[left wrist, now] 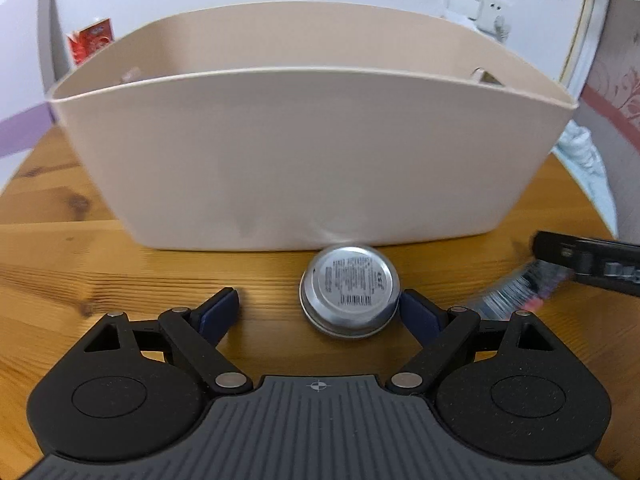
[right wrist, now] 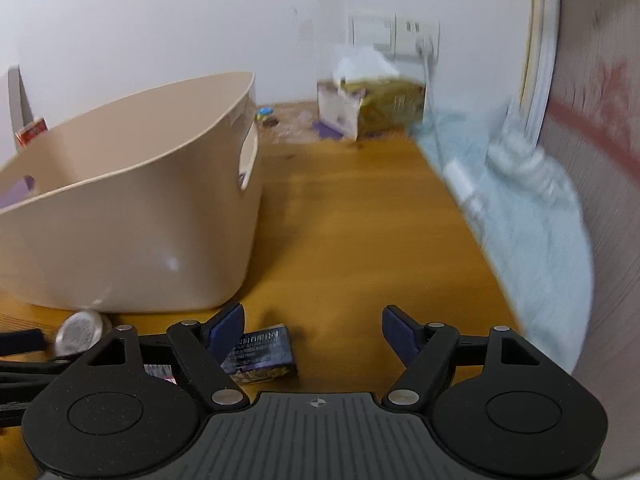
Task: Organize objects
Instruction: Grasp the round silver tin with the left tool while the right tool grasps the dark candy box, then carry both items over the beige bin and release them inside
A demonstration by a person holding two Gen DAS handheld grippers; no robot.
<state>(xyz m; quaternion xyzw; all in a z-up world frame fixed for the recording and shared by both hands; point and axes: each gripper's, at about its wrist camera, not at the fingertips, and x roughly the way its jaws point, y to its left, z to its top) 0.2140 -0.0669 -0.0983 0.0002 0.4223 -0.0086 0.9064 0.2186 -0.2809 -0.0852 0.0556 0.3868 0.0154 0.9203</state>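
So my left gripper (left wrist: 318, 312) hangs low over the wooden table (left wrist: 80, 248), jaws wide apart, nothing clamped. A round silver tin (left wrist: 351, 290) lies flat on the table, label side up, sitting toward the right side of the gap; its right edge is just beside or maybe touching my right pad (left wrist: 420, 316), hard to tell through the blur. The left pad is well clear of it. Right behind the tin stands the big beige bin (left wrist: 312, 152), front wall near the tin's far edge, so that wall blocks any push forward. Inside the bin I can only see bits near the rim.

My right gripper (right wrist: 314, 330) is also spread apart and holds nothing. A small dark packet (right wrist: 260, 354) with printed text lies flat on the table, just beside the left pad (right wrist: 226, 326), partly under the left linkage, mostly off to the left of the gap. Bare table lies between the fingertips otherwise. From the right wrist view the tin shows at lower left, near the bin's base, with the other gripper's black parts beside it. From the left wrist view my right gripper's finger comes in at the right edge over a blurred striped packet.

Around: a yellow and white box (right wrist: 372, 112) at the far table end by the wall, small clutter near it, a light blue cloth (right wrist: 520, 240) along the right edge, a red carton (left wrist: 90, 40) behind the bin on the left.
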